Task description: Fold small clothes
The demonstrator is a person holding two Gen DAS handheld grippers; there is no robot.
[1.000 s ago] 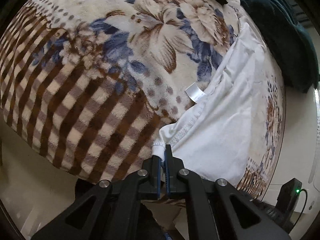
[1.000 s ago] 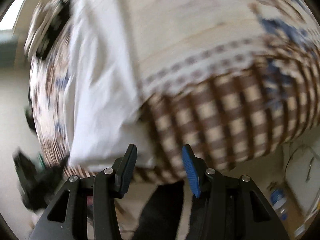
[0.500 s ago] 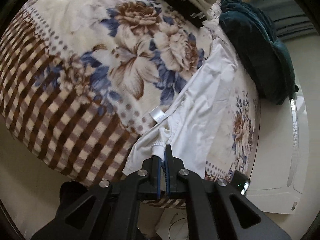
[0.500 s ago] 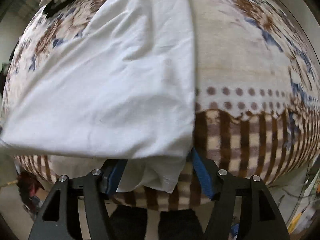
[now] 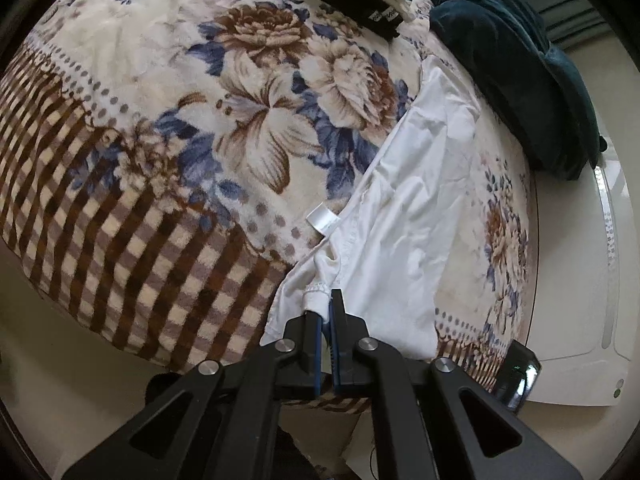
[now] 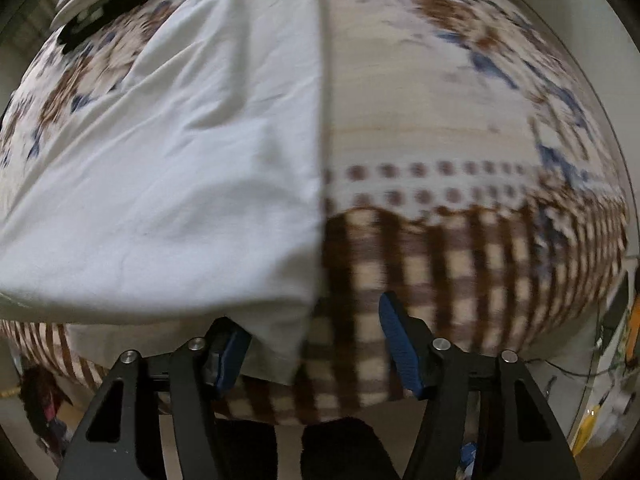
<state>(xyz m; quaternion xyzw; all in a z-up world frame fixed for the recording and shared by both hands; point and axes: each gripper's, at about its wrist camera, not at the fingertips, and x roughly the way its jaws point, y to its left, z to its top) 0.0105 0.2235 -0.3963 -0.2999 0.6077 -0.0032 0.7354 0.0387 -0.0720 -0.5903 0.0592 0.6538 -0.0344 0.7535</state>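
Left claw (image 5: pixel 327 312) is pinching the stitched hem of a white cotton garment (image 5: pixel 404 216).
Right claw (image 6: pixel 316 344) is standing open, straddling its corner on the floral fleece blanket (image 5: pixel 160 128).

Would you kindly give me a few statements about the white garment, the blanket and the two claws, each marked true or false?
1. The left claw is shut on a hem of the white garment. True.
2. The right claw is clamped shut. False: its jaws stand apart, with a garment corner hanging between them, unpressed.
3. The garment lies on a floral and checked blanket. True.
4. The dark teal fabric covers the garment. False: it lies beside it, apart.
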